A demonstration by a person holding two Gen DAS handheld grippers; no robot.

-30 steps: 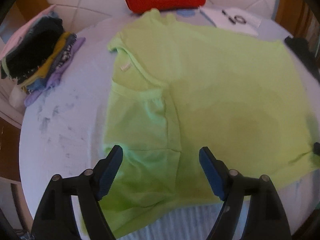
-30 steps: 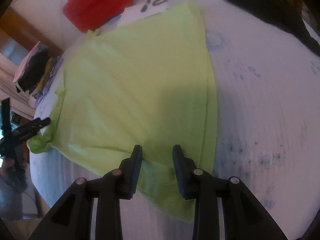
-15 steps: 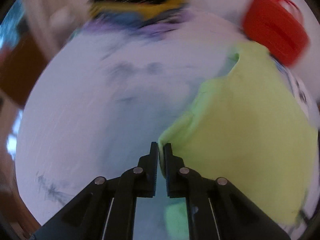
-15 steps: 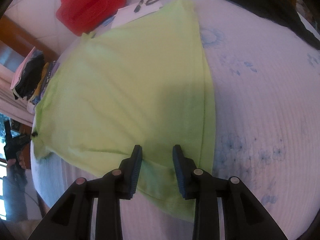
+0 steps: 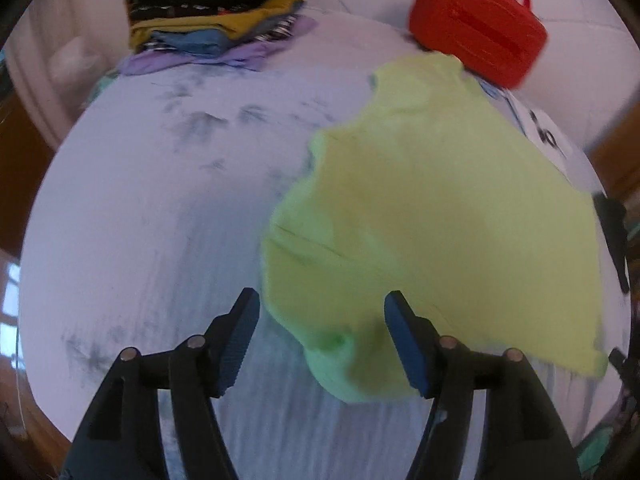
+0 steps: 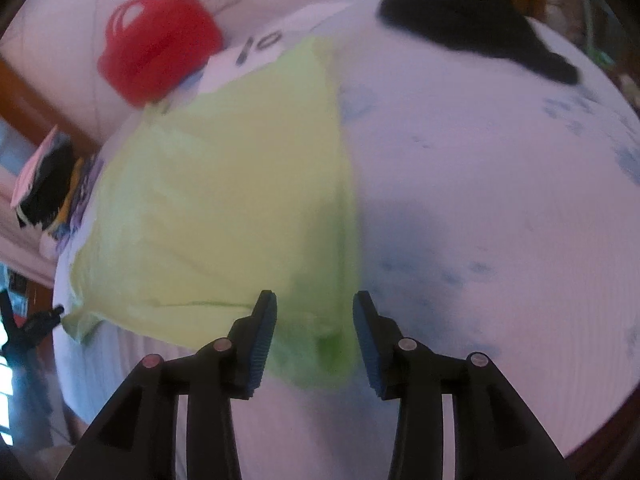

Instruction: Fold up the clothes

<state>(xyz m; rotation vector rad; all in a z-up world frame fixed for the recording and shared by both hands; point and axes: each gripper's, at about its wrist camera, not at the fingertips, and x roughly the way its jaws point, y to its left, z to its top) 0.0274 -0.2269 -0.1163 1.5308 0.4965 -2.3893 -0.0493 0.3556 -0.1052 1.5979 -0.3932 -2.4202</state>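
lime green shirt (image 5: 432, 216) lies on the round table (image 5: 152, 216), which has a pale lavender cover with blue smudges. in the left wrist view the shirt fills the right half of the tabletop. its long axis runs from the near edge, where a bunched corner sits low between the fingers, away toward the red bag (image 5: 476, 20) at the far rim. its left border is ragged and stepped, so a layer looks turned over the body. in the right wrist view the shirt (image 6: 224, 208) sits left of centre, with one straight edge running away from the tongs.

left gripper (image 5: 322, 344): jaws spread wide, nothing pinched. the bunched corner lies in the gap, nearer the right finger. right gripper (image 6: 315, 344): jaws apart, the near hem corner between them, not clamped. each gripper stands at its own near corner; neither is clearly nearer. judgement: any next grasp turns on the corners lying straight ahead of the tongs, with the cloth running away from them.

vs earlier pictures: 0.5 s ago the left jaws were shut on the shirt's edge; now they are open and the cloth has dropped. 1.0 s ago the left side showed a sleeve and neckline spread out; that part now lies over the body. the right jaws stand wider than 0.5 s ago.

around: stack of folded clothes (image 5: 216, 20) at the far left, black garment (image 6: 476, 28) at the far right, white paper (image 6: 256, 52) beside the bag. both views are motion-blurred.
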